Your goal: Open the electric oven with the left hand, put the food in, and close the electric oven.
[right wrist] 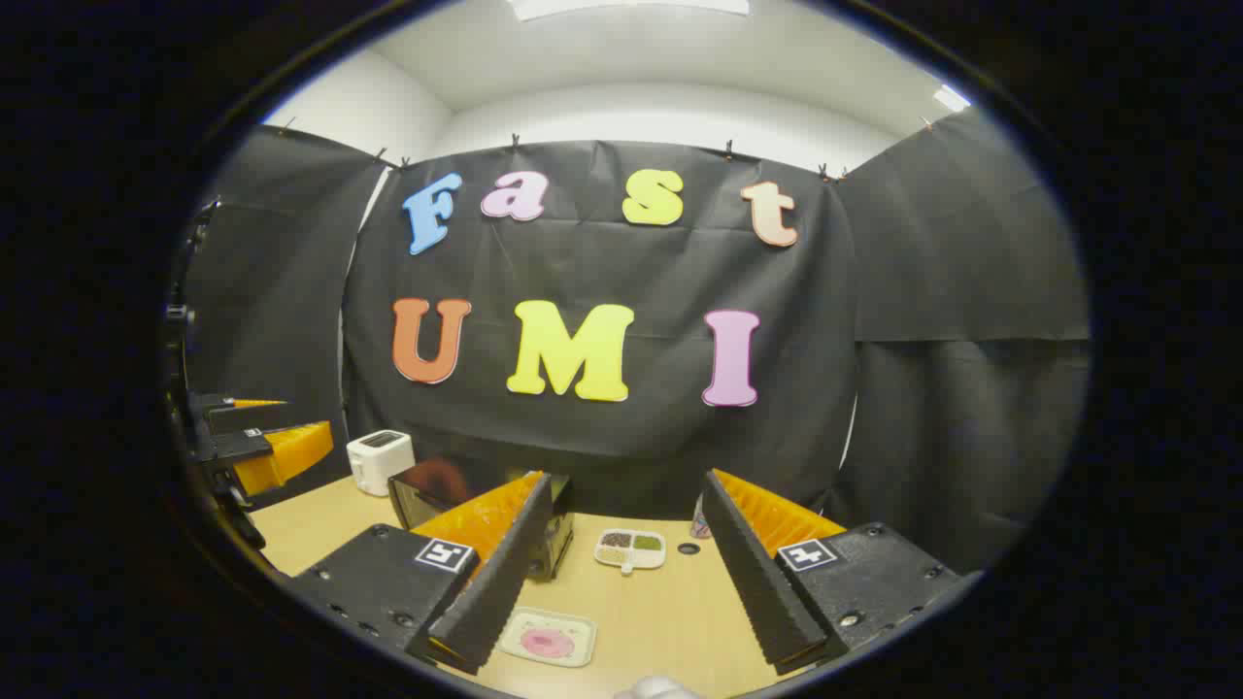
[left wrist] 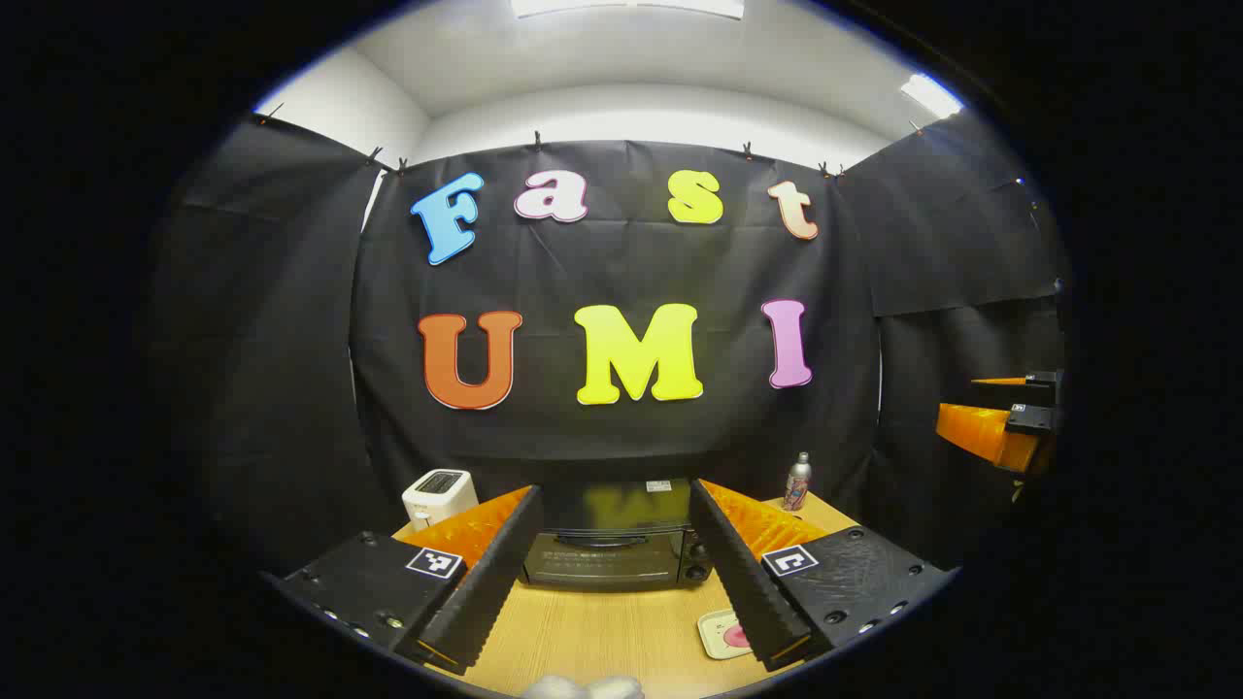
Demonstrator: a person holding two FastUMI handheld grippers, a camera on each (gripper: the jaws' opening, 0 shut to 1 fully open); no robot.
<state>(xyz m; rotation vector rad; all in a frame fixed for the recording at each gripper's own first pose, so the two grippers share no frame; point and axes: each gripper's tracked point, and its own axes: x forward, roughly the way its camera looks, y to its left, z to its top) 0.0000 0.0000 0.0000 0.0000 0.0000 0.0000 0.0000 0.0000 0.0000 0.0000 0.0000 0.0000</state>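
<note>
Progress: nothing of the task appears done. The electric oven (left wrist: 612, 544) stands at the back of the table (left wrist: 602, 631) with its door closed; the handle along the door's upper edge is untouched. Opening, loading and closing are all left.

Left gripper (left wrist: 612, 568): fingers spread wide, empty, raised above the table and aimed straight at the oven front, well apart from it. It also shows at the left edge of the right gripper view (right wrist: 262, 442).

Right gripper (right wrist: 621, 573): spread wide, empty, held over the table's near half. It shows too at the right edge of the left gripper view (left wrist: 1000, 417).

Food: a pink-iced doughnut (right wrist: 547, 642) on a small pale tray (right wrist: 547, 636), lying flat near the front of the table, to the right of the oven front, not yet lifted.

Other items on the table: white toaster (left wrist: 439, 495) at the oven's left; small metal bottle (left wrist: 797, 482) at the back right; white divided dish (right wrist: 631, 549) holding grains or beans in separate compartments, beside the oven.

Surface: light wood-grain table, otherwise uncluttered.

Room: booth hung with black cloth clipped along the top; white wall and ceiling above, with ceiling lights on.
</note>
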